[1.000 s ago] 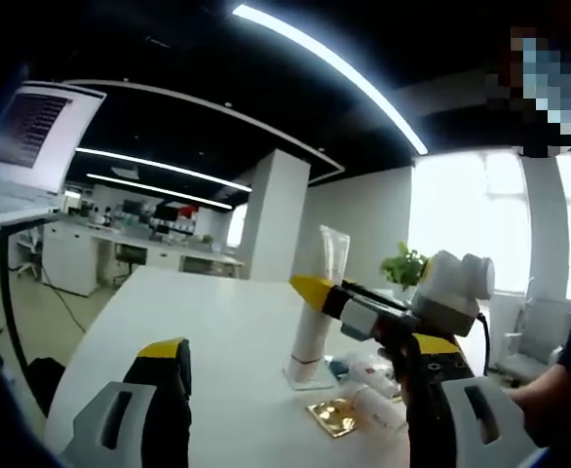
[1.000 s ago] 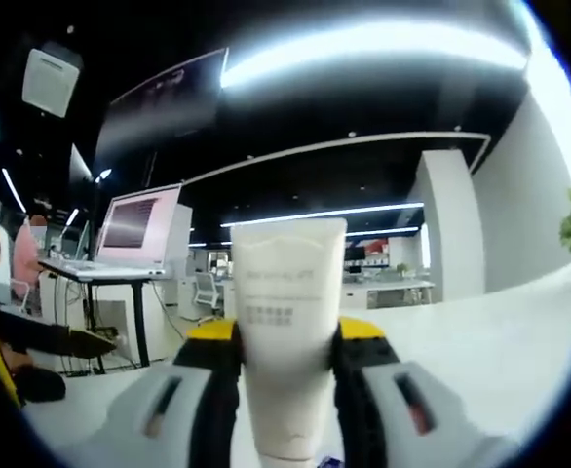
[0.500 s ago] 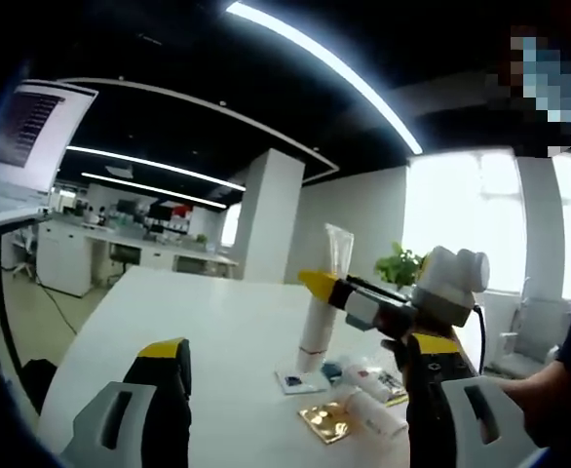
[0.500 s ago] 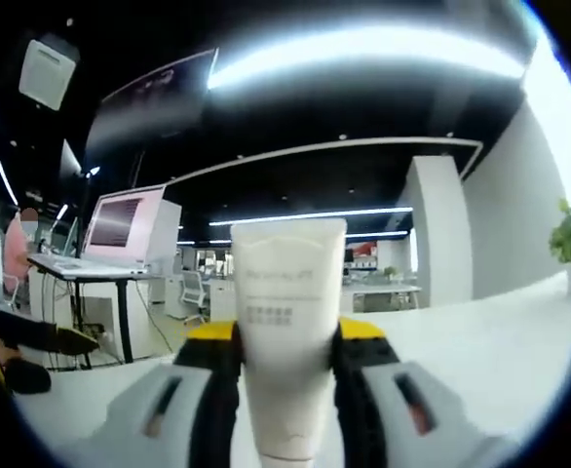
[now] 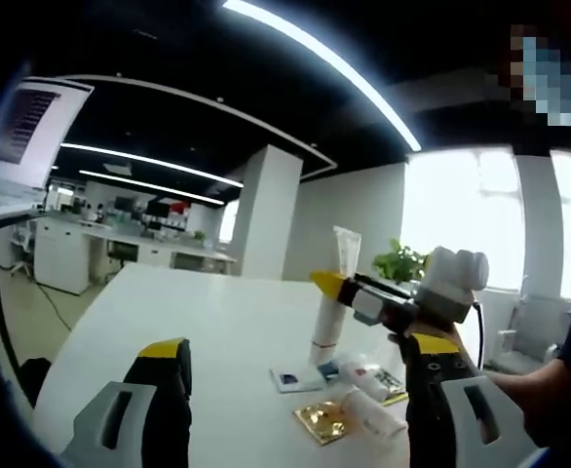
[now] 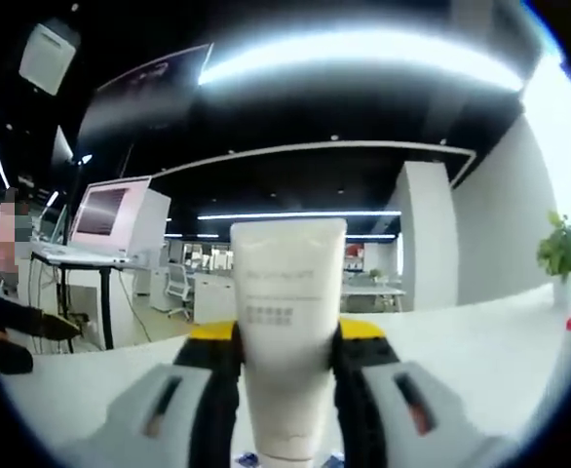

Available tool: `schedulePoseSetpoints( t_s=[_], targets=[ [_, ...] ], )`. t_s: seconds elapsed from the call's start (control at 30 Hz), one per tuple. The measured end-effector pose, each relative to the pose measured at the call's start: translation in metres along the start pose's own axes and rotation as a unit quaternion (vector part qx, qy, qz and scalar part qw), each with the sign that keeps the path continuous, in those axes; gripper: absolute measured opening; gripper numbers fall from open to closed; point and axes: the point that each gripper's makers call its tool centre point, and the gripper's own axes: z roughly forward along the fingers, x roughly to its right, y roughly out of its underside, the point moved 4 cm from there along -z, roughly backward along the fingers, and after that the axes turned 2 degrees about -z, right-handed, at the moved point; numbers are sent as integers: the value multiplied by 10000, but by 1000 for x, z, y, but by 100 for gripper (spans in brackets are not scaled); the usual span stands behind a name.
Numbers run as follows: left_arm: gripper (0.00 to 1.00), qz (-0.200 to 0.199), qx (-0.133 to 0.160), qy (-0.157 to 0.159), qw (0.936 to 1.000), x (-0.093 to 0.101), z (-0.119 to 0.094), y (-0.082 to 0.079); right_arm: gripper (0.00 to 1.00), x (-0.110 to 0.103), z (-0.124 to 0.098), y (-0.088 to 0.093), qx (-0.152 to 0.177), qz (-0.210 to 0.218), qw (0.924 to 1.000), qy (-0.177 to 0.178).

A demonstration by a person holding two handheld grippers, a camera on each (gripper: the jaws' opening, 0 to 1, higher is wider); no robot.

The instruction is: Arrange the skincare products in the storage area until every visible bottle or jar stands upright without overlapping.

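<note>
Right gripper view: right gripper [image 6: 285,375] clamps white tube [image 6: 287,341] upright, cap down over counter [image 5: 217,331]. Left gripper [image 5: 295,409] open, idle. Next: lower, release beside gold sachet [image 5: 322,421].

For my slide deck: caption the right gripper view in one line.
Right gripper clamps an upright white tube above the white table in an open office.

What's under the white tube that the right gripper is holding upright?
The white tube, cap down, is clamped by the right gripper over the white table. Whether the cap touches the table is unclear. A small card lies beside it.
</note>
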Motion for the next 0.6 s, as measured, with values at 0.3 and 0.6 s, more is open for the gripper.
schedulePoseSetpoints(
  t_s=[0.3,0.6],
  targets=[
    [92,-13,-7,25,10000,2,7,1,36,22,-5,7,-94,-32,9998,188],
    [92,-16,-61,52,10000,4,13,3,36,36,-7,9,-100,-58,9995,293]
  ],
)
